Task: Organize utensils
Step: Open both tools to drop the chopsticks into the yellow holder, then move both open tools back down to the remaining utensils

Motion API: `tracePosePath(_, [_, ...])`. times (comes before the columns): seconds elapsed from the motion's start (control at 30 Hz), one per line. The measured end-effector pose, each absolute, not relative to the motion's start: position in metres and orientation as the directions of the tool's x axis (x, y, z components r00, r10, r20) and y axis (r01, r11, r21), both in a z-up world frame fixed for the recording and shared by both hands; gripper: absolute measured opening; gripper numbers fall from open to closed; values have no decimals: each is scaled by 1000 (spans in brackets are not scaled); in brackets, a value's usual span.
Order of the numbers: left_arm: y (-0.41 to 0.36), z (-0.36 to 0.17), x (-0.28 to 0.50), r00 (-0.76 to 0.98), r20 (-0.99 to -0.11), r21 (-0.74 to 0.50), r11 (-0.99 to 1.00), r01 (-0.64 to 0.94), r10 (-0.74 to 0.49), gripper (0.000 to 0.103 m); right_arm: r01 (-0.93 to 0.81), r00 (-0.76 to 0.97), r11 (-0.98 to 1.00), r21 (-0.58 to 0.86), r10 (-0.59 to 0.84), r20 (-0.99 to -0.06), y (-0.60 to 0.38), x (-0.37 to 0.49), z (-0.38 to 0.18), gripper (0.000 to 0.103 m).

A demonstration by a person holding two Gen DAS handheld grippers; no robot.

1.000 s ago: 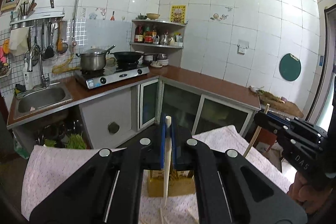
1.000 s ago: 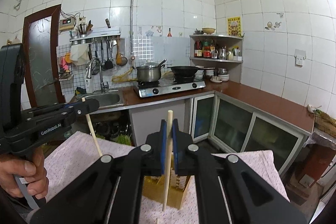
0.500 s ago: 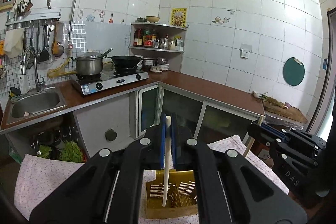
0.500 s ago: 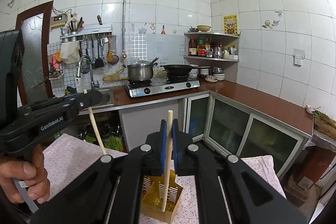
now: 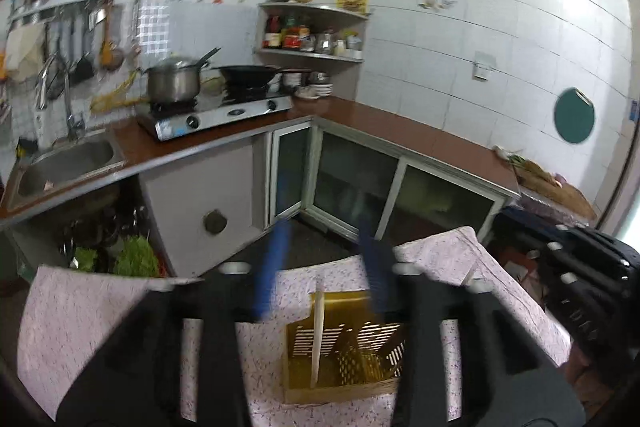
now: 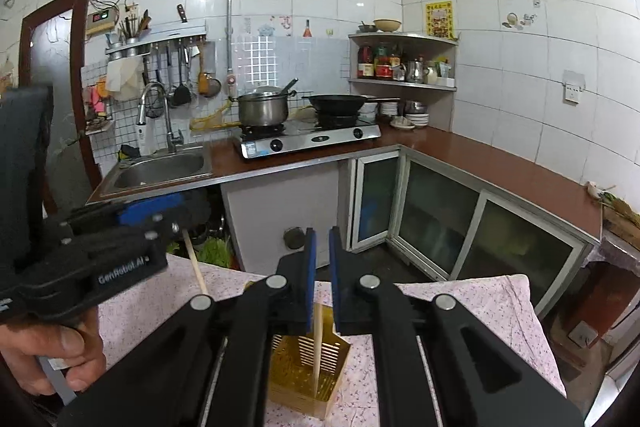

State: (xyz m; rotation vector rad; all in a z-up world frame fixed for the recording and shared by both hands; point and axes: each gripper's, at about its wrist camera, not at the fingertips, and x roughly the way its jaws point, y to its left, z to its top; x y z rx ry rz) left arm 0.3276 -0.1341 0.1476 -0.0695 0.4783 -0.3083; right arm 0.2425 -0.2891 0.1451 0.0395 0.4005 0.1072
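Over table w/ yellow basket: left tongs now opening, chopstick freed; right tongs parting too.

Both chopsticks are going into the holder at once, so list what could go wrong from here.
The left hand-held gripper is opening its jaws mid-motion; the left chopstick, leaning in the yellow holder, may bounce out. The right chopstick hangs loose below the right hand-held gripper and may tip over the rim. Both crowd one holder and could topple it.

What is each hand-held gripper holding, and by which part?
Nothing looks held. Left hand-held gripper: jaws opening, left chopstick loose in the yellow basket. Right hand-held gripper: pads apart, right chopstick loose.
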Motion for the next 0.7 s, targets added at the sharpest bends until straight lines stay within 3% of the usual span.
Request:
tracePosePath(0.03, [-130,145,329,839,-450,-152,952,267,-307,46,-94,916,993,65,112,-386,-291,241,145,14])
tracePosePath(0.07, [-128,144,329,835,-457,-155,952,265,-307,47,-87,918,994,70,107,-381,-294,240,145,29])
tracePosePath(0.1, [-126,144,329,832,-463,-155,952,263,-305,47,-82,921,994,75,104,-375,-296,238,147,35])
tracePosePath(0.37, [-84,144,278,855,-457,-102,970,223,-245,51,-35,939,995,97,66,-337,-328,190,145,35])
tracePosePath(0.7, [-5,34,176,774,-620,-112,991,75,-129,51,30,872,987,159,52,-487,-364,99,43,35])
